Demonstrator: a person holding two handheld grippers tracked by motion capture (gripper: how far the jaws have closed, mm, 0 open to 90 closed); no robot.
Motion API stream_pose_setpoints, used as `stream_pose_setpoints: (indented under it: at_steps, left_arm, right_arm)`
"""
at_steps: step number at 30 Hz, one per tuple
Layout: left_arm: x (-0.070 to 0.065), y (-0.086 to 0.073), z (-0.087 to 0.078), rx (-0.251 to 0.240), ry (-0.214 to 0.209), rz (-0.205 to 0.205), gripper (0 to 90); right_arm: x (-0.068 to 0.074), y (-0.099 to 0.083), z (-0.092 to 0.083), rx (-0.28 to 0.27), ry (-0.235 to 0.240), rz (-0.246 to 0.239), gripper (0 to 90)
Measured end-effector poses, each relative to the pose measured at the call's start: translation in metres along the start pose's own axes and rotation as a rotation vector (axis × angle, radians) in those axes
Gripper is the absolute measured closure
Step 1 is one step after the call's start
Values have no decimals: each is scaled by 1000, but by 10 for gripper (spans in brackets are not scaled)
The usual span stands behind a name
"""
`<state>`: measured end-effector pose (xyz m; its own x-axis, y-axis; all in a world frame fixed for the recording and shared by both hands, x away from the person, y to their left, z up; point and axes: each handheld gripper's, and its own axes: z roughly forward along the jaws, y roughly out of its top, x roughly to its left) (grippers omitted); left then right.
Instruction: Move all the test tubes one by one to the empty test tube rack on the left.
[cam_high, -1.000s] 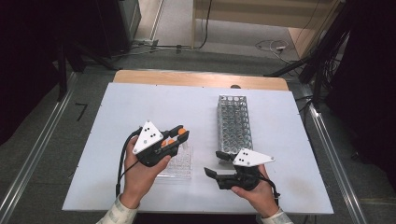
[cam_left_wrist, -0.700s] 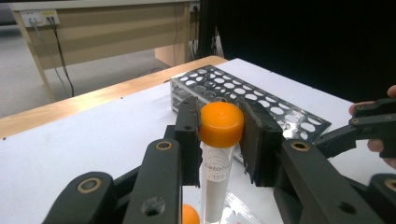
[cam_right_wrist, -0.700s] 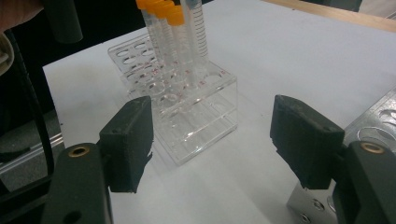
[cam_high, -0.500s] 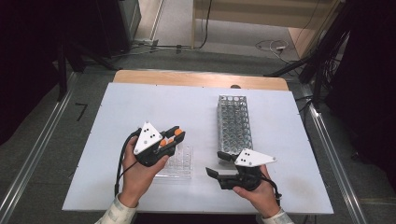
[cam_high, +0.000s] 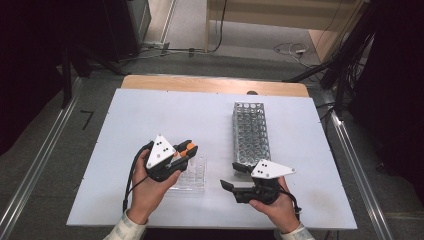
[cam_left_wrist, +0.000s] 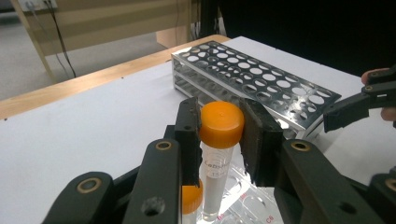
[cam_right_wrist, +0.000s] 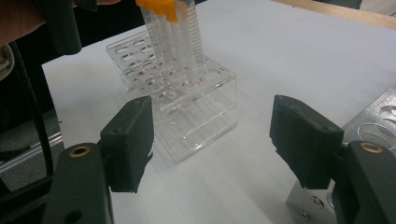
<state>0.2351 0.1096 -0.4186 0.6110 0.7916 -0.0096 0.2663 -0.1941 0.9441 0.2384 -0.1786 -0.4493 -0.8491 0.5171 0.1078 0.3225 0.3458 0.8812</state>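
My left gripper (cam_left_wrist: 221, 140) is shut on the orange cap of a clear tube (cam_left_wrist: 219, 154), which stands upright with its lower end in the clear plastic rack (cam_left_wrist: 250, 205). A second orange-capped tube (cam_left_wrist: 191, 198) sits in the rack beside it. In the high view the left gripper (cam_high: 186, 150) hovers over the clear rack (cam_high: 194, 176) at the table's front. My right gripper (cam_right_wrist: 212, 135) is open with nothing between its jaws and faces the clear rack (cam_right_wrist: 196, 116) and its tubes (cam_right_wrist: 173, 37). It rests near the front edge (cam_high: 231, 176).
A long metal tube rack (cam_high: 251, 132) with all its holes vacant stands right of centre; its near end is by the right gripper (cam_left_wrist: 348, 109). A corner of the metal rack (cam_right_wrist: 380, 121) lies beside my right jaw. The white table (cam_high: 165, 110) stretches back to a wooden strip.
The left gripper has drifted slightly left and toward the person with the tube in its jaws. The right gripper has kept still.
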Motion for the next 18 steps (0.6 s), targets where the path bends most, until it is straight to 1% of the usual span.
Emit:
stream_pose_setpoints:
  at_steps: [10,14,15,18]
  left_arm:
    - [-1,-3,3,35,0,13,706]
    - [0,-4,3,41,-2,12,703]
    - [0,-4,3,39,-7,10,698]
    - [-1,-3,2,19,-27,-8,594]
  right_arm:
    - [-1,0,0,-3,-3,1,289]
    - [-1,0,0,-4,-3,0,288]
    - [-1,0,0,-4,-2,1,286]
    - [-1,0,0,-7,-2,2,271]
